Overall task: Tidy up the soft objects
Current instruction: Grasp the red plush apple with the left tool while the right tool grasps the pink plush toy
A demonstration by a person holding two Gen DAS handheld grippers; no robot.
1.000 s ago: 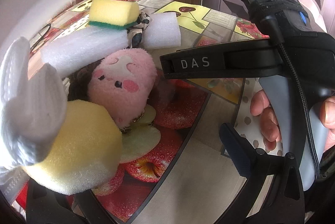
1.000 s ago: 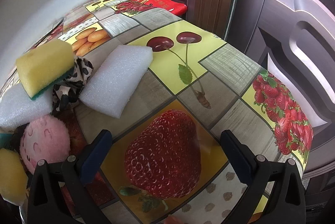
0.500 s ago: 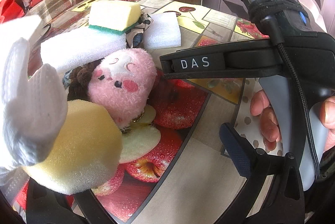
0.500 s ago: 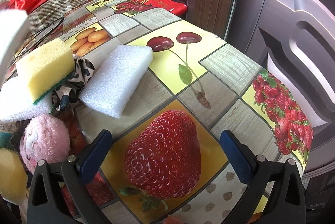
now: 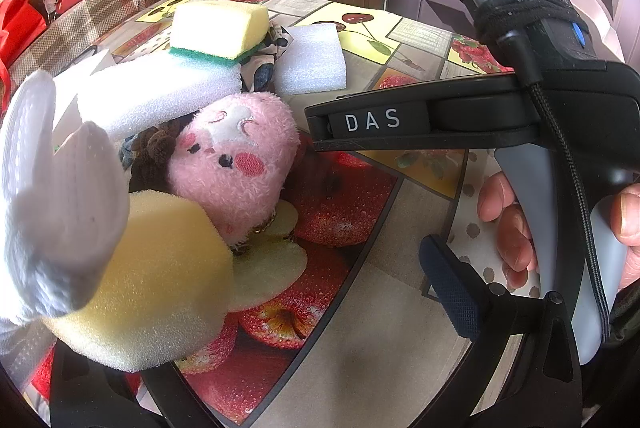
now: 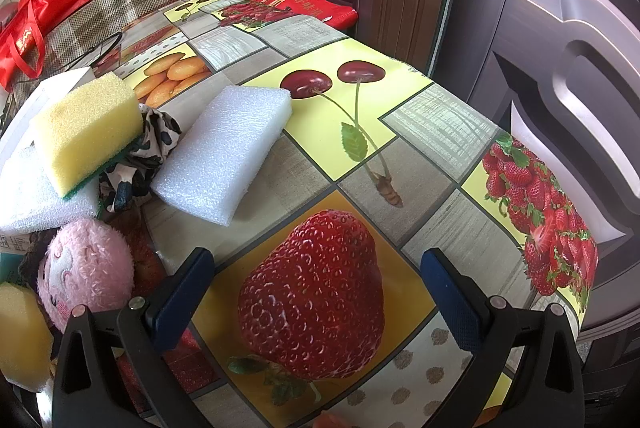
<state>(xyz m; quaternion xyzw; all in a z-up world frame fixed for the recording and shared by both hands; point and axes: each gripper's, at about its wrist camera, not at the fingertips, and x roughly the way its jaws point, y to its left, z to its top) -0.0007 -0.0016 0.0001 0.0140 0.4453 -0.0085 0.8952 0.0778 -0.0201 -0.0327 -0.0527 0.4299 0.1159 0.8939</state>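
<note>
A pile of soft things lies on the fruit-print tablecloth (image 6: pixel 400 132). A yellow-and-green sponge (image 5: pixel 220 28) (image 6: pixel 88 132) rests on a long white foam slab (image 5: pixel 160 96) and a spotted cloth (image 6: pixel 152 144). A white foam block (image 5: pixel 312 60) (image 6: pixel 228 152) lies to their right. A pink plush toy (image 5: pixel 236 164) (image 6: pixel 86 268) sits in front, beside a round yellow sponge (image 5: pixel 152 280) and a white knit item (image 5: pixel 60 196). My left gripper (image 5: pixel 320 288) is open, its left finger hidden behind the yellow sponge. My right gripper (image 6: pixel 320 288) is open over the strawberry print and holds nothing.
In the left wrist view a person's hand (image 5: pixel 512 228) holds the right gripper's body (image 5: pixel 372 120). Red bags (image 6: pixel 44 8) and a plaid cushion (image 6: pixel 132 4) lie at the back left. A brown door (image 6: pixel 580 68) stands just past the table's rounded right edge.
A blurred white slab near the cameras at upper left has dropped out of the way, uncovering the red bags and cushion. Both grippers have barely moved and stay open.
</note>
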